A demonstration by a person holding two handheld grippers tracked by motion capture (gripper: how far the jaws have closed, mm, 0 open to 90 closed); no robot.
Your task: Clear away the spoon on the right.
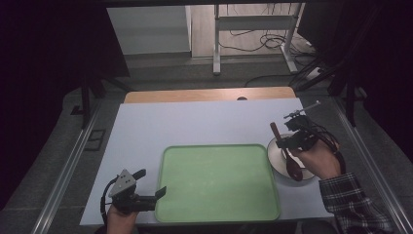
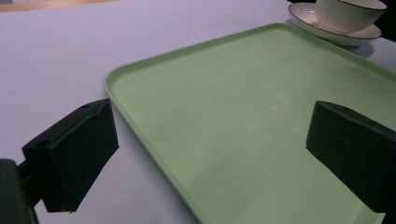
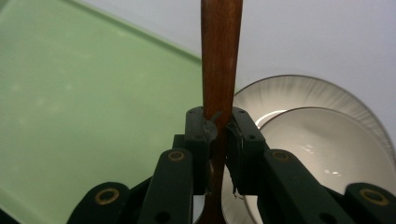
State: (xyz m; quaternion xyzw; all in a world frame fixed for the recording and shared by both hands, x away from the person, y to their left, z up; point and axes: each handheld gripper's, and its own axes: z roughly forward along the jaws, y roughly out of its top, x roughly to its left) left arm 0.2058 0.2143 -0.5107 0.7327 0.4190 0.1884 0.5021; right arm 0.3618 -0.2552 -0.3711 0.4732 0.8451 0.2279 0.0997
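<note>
Spoon: wooden spoon (image 3: 219, 60) was clamped between the jaws of my right gripper (image 1: 292, 139), which pressed on its handle partway along.
Long axis: in the right gripper view the handle ran straight up and away from the jaws; in the high view the spoon's dark head (image 1: 293, 168) hung behind them, over the bowl.
Bowl and saucer: white bowl (image 3: 336, 149) sat on its saucer (image 3: 285, 88) directly beneath and to the right of the jaws.
Tray: green tray (image 1: 219, 183) lay just left of the jaws, bare, its rim close beside the saucer.
Left gripper: my left gripper (image 1: 146, 187) rested well apart, jaws spread wide on nothing, straddling the tray's near left corner.
Nearer hand: the right, I judged.
In the way: nothing stood between the spoon and the tray, as far as I saw.
</note>
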